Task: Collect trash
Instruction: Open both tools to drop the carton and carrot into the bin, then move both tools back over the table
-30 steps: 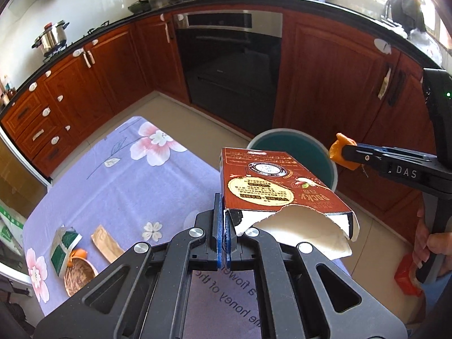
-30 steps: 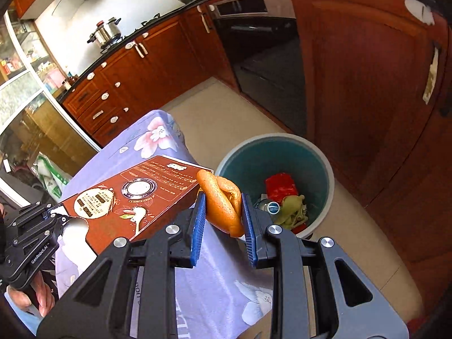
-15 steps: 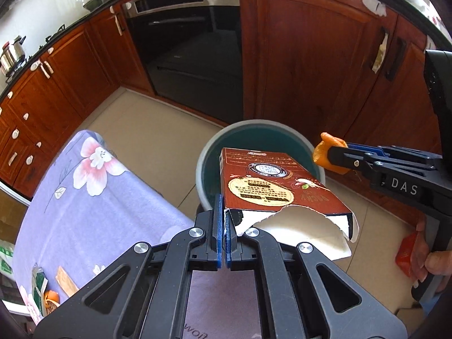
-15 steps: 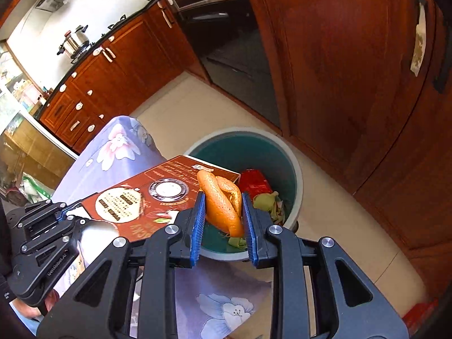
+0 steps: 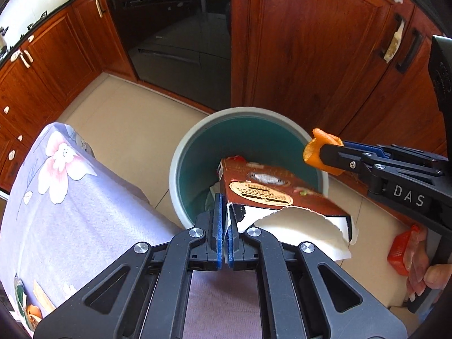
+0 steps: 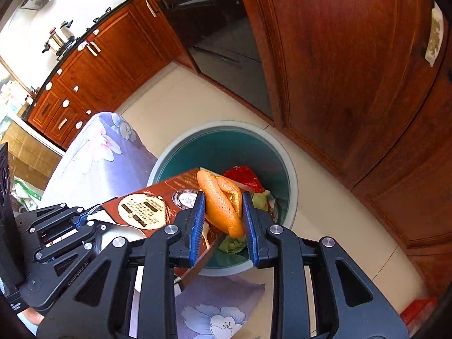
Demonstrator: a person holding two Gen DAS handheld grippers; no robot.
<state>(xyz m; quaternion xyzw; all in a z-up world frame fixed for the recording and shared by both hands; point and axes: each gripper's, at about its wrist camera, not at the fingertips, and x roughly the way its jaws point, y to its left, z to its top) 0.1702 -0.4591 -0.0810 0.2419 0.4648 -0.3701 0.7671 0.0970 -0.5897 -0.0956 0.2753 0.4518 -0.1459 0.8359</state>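
My left gripper (image 5: 225, 206) is shut on the torn edge of a brown cardboard box (image 5: 268, 189) and holds it over the round teal bin (image 5: 197, 141). The box also shows in the right wrist view (image 6: 147, 206). My right gripper (image 6: 223, 212) is shut on a piece of orange peel (image 6: 223, 200) above the bin (image 6: 291, 175). The peel also shows in the left wrist view (image 5: 313, 149), over the bin's right rim. Red and green trash (image 6: 243, 176) lies inside the bin.
A table with a purple flowered cloth (image 5: 70, 197) stands left of the bin, with wrappers (image 5: 28, 302) at its near left corner. Wooden cabinets (image 5: 305, 42) and an oven (image 5: 175, 28) stand behind. A red packet (image 5: 404, 251) lies on the floor at right.
Both grippers have moved forward off the table and now hang over the bin. The box and the peel remain gripped. The bin looks larger and closer.
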